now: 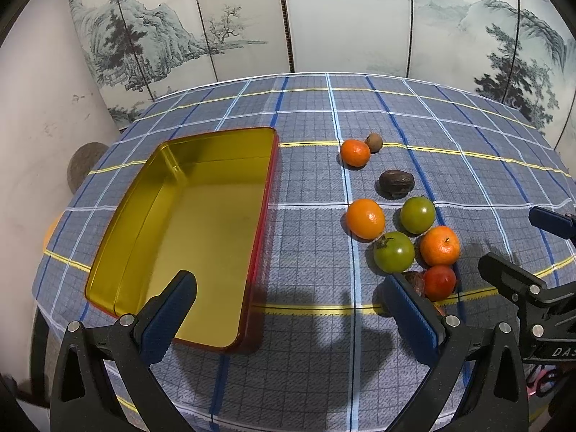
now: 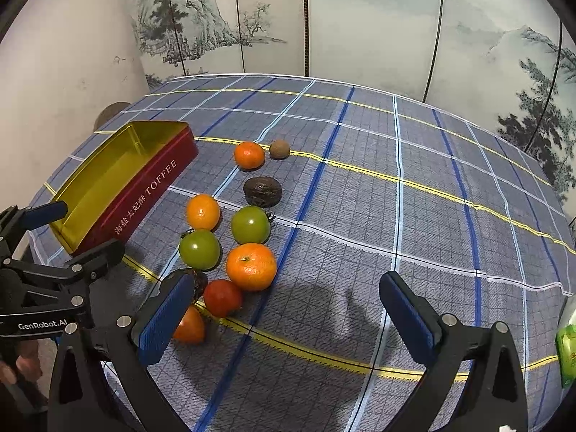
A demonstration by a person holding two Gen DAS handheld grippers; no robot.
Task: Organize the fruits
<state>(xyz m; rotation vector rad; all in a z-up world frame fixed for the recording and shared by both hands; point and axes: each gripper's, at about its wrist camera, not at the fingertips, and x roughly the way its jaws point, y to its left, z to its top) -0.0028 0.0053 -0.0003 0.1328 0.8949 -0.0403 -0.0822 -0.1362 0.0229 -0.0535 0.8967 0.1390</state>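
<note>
While both tools hover above the checked cloth, the left gripper (image 1: 289,315) gapes wide and empty, the gold tin (image 1: 187,230) under its left finger; the right gripper (image 2: 288,311), equally wide and empty, has the fruit cluster (image 2: 230,248) ahead-left, a red tomato (image 2: 222,298) beside its left finger.

"TOFFEE" on the red tin (image 2: 144,194); "GenRobot.AI", perhaps "DAS", on hand-held grippers.

Blue plaid tablecloth (image 1: 309,187) with yellow and white lines covers bench. Folding screen (image 1: 342,18) painted with ink mountains and pines behind. Green packet (image 2: 567,345) at right edge.
</note>
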